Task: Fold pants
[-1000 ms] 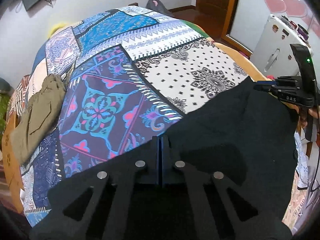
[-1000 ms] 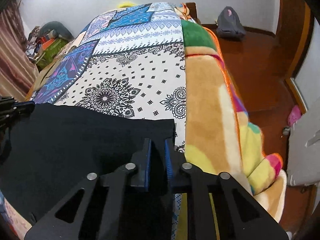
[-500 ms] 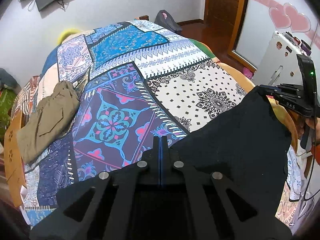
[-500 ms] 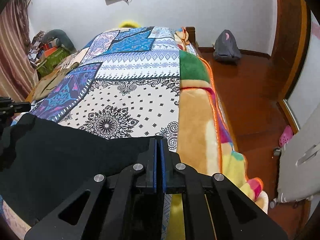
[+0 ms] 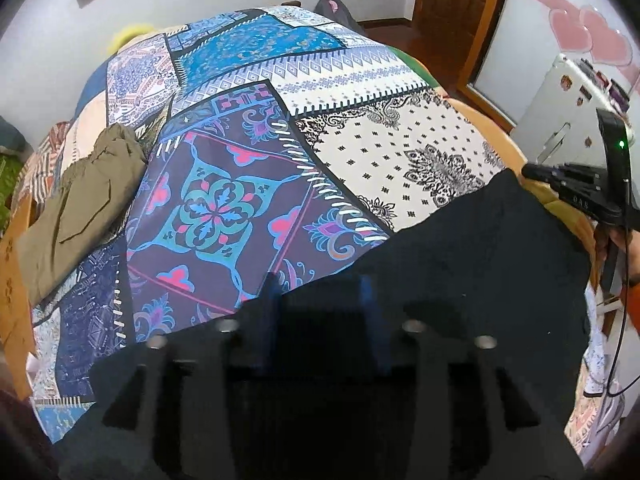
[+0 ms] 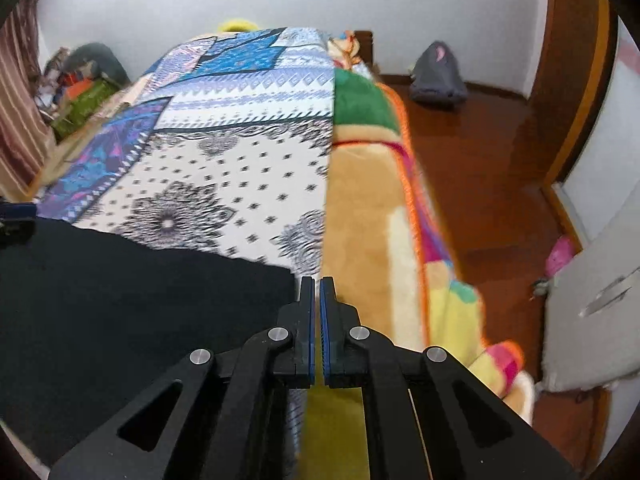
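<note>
- The left tongs [image 5: 320, 292] are open wide, with the black pants [image 5: 460, 264] right under them.
- The right tongs [image 6: 317, 300] are almost shut with a thin gap, holding nothing, just beside the pants' corner.
- The pants lie flat on the patchwork bed cover [image 5: 224, 200].
- Green-brown clothes [image 5: 76, 204] sit far off at the bed's left edge.

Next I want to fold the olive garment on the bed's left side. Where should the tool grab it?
Probably its bunched far end, coming from the bed's middle: there the olive garment rises in folds a tool can pinch, while the rest lies flat on the bedspread.
</note>
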The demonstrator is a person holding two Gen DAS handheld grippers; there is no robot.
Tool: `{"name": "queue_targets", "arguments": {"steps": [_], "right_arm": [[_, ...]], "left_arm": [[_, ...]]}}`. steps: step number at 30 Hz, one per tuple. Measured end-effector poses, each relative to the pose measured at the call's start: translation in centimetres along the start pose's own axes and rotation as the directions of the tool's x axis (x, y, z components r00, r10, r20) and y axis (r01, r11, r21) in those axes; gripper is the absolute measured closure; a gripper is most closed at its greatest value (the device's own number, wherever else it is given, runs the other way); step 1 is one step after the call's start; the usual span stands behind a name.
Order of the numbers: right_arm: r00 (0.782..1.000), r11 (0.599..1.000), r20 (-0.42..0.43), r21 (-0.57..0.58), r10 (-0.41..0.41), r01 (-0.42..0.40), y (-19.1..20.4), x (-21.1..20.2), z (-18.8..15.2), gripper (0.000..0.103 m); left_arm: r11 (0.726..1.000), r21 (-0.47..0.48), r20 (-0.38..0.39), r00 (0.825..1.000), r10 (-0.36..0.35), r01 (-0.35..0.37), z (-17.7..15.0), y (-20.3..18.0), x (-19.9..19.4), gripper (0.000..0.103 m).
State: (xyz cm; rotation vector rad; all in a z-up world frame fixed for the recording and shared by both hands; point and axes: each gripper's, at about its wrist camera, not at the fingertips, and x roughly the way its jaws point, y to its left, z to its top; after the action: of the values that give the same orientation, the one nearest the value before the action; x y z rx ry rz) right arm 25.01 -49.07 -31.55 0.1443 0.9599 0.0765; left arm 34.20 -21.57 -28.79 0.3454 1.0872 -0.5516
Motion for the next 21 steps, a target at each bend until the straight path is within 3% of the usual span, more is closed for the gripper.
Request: {"name": "queue_targets", "arguments": {"steps": [4, 7, 8, 11, 13, 14, 16, 18, 21], "right_arm": [[0.999, 0.999, 0.001, 0.027, 0.045, -0.045, 0.2, -1.1, 0.3, 0.094], [0.998, 0.998, -0.005, 0.027, 0.063, -0.063, 0.7, -1.3, 0.5, 0.069], [0.997, 0.997, -0.007, 0.025, 0.073, -0.072, 1.0, -1.1, 0.4, 0.067], [0.997, 0.998, -0.032, -0.005, 0.066, -0.067, 1.9, 0.0, 0.1, 0.067], [0.997, 0.998, -0.045, -0.003, 0.067, -0.067, 2.0, 0.7, 0.0, 0.067], [0.996, 0.998, -0.052, 0.003, 0.070, -0.070, 2.0, 1.2, -0.1, 0.067], [0.995, 0.997, -0.056, 0.013, 0.078, -0.077, 1.8, 1.7, -0.1, 0.068], [0.995, 0.997, -0.058, 0.013, 0.076, -0.075, 1.8, 2.0, 0.0, 0.078], [0.997, 0.998, -0.046, -0.011, 0.058, -0.058, 2.0, 1.8, 0.0, 0.092]], "left_arm": [[0.999, -0.003, -0.007, 0.999, -0.035, 0.035, 0.2, 0.0, 0.1, 0.055], [0.999, 0.031, -0.020, 1.000, -0.019, 0.020, 0.4, -0.7, 0.8, 0.053], [0.999, 0.032, -0.017, 1.000, -0.022, 0.023, 0.5, -0.8, 1.0, 0.053], [0.998, 0.024, -0.019, 0.999, -0.051, 0.051, 0.9, -0.9, 1.6, 0.053], [0.996, 0.030, -0.028, 0.996, -0.088, 0.089, 1.0, -1.0, 1.9, 0.069], [0.993, 0.031, -0.030, 0.993, -0.111, 0.112, 1.1, -1.0, 1.9, 0.073], [0.992, 0.041, -0.031, 0.993, -0.115, 0.116, 1.2, -1.3, 1.9, 0.087], [0.994, 0.058, -0.021, 0.996, -0.092, 0.093, 1.3, -1.7, 1.7, 0.096], [0.996, 0.048, -0.004, 0.998, -0.069, 0.069, 1.2, -1.9, 1.4, 0.101]]}}
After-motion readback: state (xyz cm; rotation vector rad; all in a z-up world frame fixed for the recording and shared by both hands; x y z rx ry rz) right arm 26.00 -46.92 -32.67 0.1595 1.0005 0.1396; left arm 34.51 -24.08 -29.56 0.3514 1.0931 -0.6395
